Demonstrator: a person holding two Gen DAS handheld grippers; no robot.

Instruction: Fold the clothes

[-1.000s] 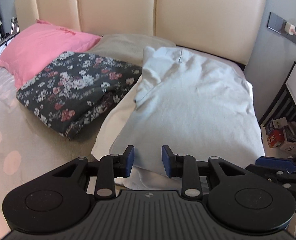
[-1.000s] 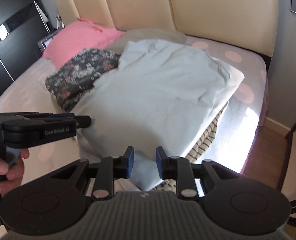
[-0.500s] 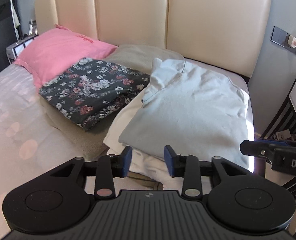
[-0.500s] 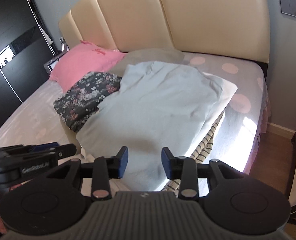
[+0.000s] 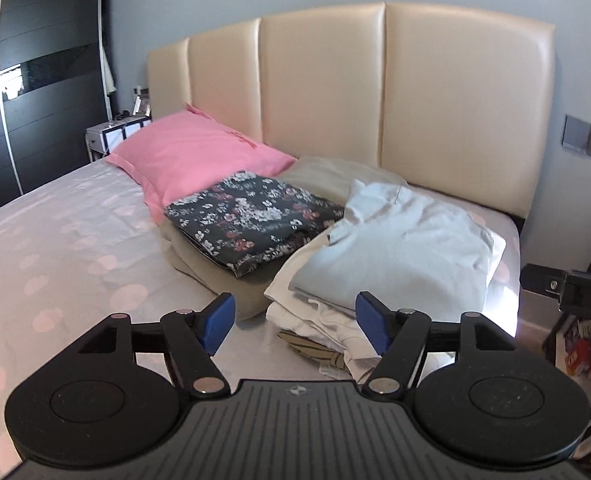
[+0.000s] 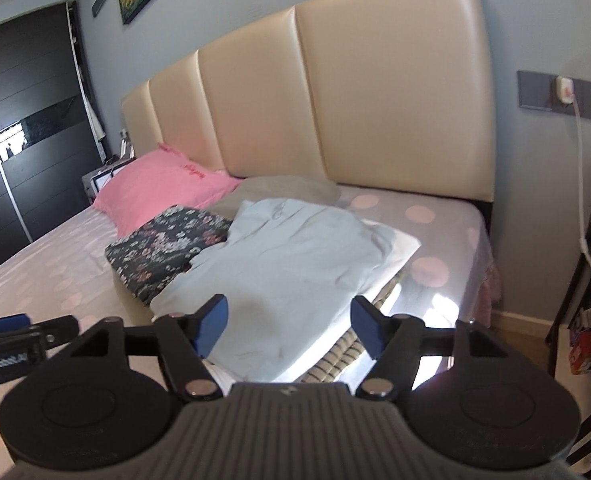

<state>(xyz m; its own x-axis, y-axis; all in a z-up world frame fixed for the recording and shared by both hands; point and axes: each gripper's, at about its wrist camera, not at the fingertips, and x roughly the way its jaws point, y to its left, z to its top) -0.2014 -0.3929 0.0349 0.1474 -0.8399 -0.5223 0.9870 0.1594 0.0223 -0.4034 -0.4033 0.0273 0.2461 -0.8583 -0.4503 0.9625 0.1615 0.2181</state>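
Left gripper (image 5: pixel 293 322) spread apart, empty, above the bed (image 5: pixel 55 248). Ahead-left, folded floral garment (image 5: pixel 251 222); ahead-right, pale blue shirt (image 5: pixel 399 252) folded atop a stack. Right gripper (image 6: pixel 285 328) likewise apart, empty. Fits either fold finished or another pending. Pink pillow (image 5: pixel 191 156) beyond, clear.

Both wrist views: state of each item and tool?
left tool: open, empty, above the bed
right tool: open, empty
light blue garment: folded, top of the right pile
floral garment: folded, lying on a beige piece
pink pillow: flat, at the headboard
charger: plugged in
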